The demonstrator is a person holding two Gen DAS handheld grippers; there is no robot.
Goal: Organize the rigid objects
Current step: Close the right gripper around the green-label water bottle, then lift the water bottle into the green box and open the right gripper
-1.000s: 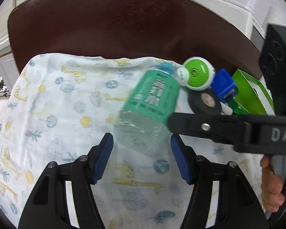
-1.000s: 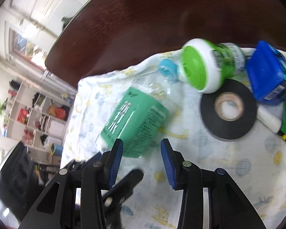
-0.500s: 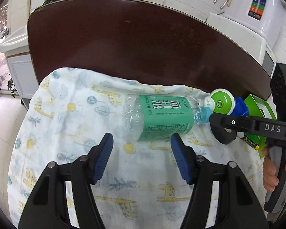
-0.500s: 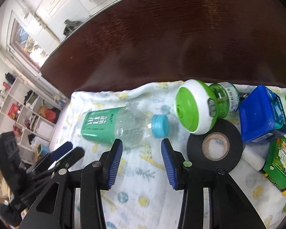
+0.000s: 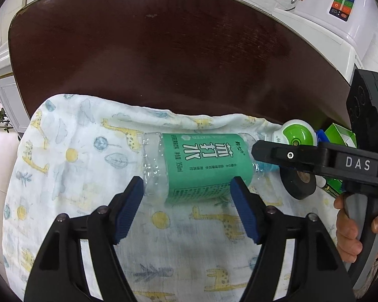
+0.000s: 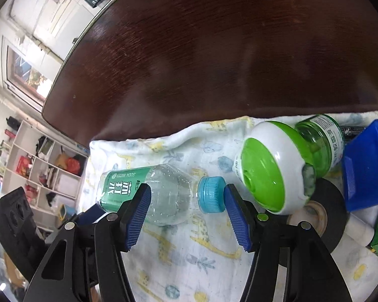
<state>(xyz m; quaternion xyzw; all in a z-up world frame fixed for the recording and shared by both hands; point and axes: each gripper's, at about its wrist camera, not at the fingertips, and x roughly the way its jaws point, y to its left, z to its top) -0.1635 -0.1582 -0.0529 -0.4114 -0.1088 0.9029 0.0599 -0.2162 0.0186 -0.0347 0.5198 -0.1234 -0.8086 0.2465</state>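
A clear soda water bottle with a green label (image 5: 201, 166) and a blue cap (image 6: 211, 197) lies on its side on the giraffe-print cloth (image 5: 75, 176). My left gripper (image 5: 186, 207) is open, its pads on either side of the bottle's body, just short of it. My right gripper (image 6: 186, 214) is open around the bottle's neck end, its right pad beside the cap. The right gripper's arm (image 5: 315, 161) crosses the left wrist view and hides the cap there.
A green and white round-topped jar (image 6: 279, 166), a black tape roll (image 6: 325, 214), a blue box (image 6: 368, 166), a white tube (image 6: 360, 229) and a green carton (image 5: 340, 136) crowd the cloth's right end. Dark wooden table (image 5: 176, 63) lies beyond. A white appliance (image 5: 340, 12) stands far right.
The bottle has swung from tilted to lying crosswise, cap to the right. Both grippers have closed in on it, the left at its body and the right at its neck.
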